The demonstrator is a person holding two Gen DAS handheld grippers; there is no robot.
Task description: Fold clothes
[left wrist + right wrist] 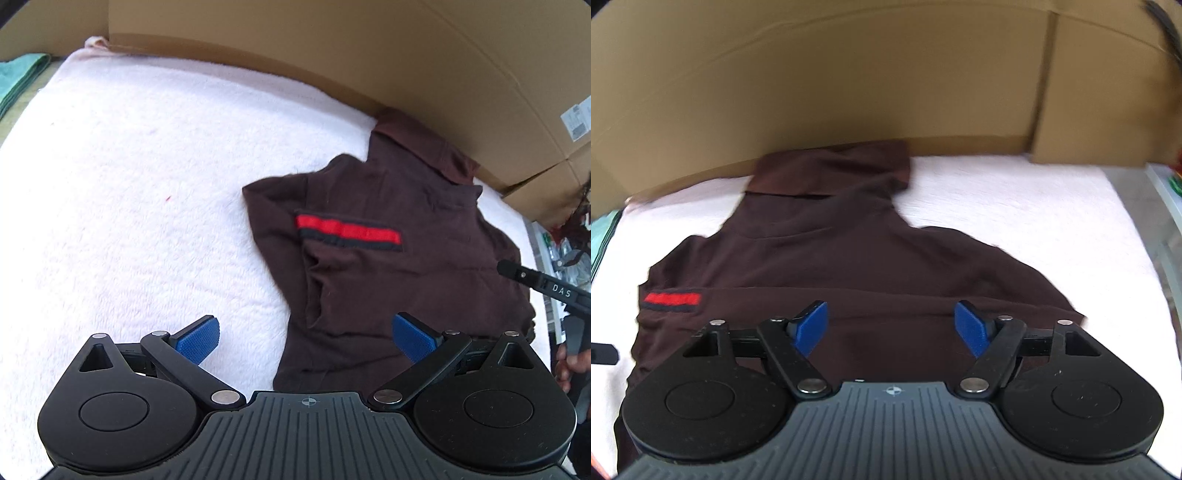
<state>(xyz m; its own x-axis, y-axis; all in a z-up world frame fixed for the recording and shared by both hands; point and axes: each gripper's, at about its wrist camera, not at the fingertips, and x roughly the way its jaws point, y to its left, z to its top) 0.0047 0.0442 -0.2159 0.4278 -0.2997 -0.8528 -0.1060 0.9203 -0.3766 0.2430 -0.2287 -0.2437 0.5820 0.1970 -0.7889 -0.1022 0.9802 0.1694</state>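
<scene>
Blur softens the right wrist view, and there the lower part of the brown shirt is hidden behind the right gripper, so its hem cannot be made out; in the left wrist view the shirt is cut by the housing of the left gripper at the bottom. It is a dark brown polo with a folded collar and a red and dark stripe on one sleeve. It lies flat on a white fleecy blanket over the worktop, its collar touching the cardboard wall at the back, its long axis running from that wall toward the cameras. Both grippers hover with their blue pads spread apart, nothing between them. A folded green cloth lies at the far left edge.
</scene>
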